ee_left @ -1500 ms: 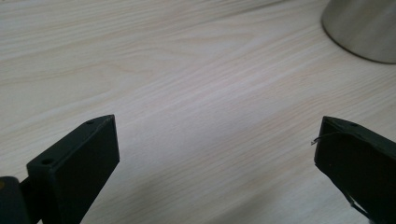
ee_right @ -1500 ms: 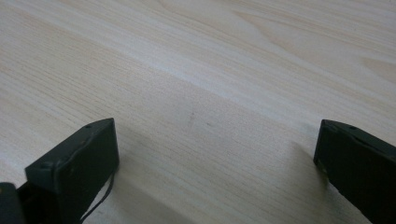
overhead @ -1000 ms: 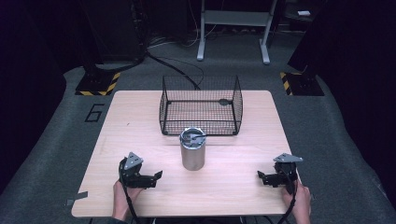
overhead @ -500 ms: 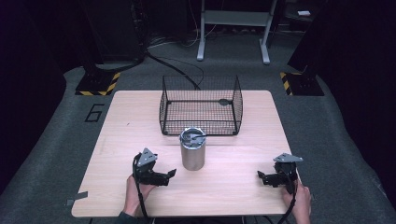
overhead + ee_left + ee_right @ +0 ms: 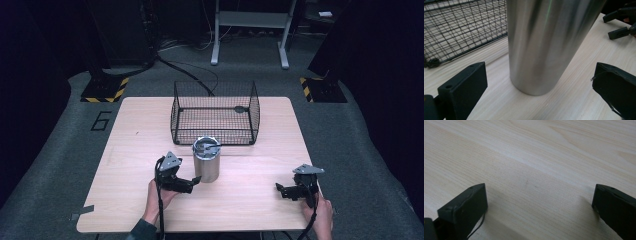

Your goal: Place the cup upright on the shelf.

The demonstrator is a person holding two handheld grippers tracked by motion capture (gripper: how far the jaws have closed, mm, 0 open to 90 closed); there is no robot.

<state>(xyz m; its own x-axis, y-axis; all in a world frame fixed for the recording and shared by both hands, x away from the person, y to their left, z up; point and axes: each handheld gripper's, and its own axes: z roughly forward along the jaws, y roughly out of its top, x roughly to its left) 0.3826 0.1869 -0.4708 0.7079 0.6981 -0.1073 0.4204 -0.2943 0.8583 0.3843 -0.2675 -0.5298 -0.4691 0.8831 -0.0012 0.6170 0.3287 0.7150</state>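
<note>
A brushed steel canister (image 5: 206, 161) stands upright near the table's middle, just in front of a black wire basket (image 5: 215, 112). Something metallic lies in its open top; I cannot tell what. My left gripper (image 5: 192, 183) is open at the canister's lower left, its jaws pointing at the base. In the left gripper view the canister (image 5: 541, 45) rises between the two wide-spread jaws, apart from both. My right gripper (image 5: 280, 191) rests open near the front right of the table, with only bare wood (image 5: 536, 170) between its jaws.
The wire basket (image 5: 461, 27) holds a small dark object (image 5: 240, 108) at its back right. The wooden table (image 5: 130, 150) has bare areas left and right of the canister. The right gripper (image 5: 621, 22) shows far off in the left gripper view.
My left gripper has moved right and forward across the table until its open jaws flank the canister's base. The right gripper has stayed put.
</note>
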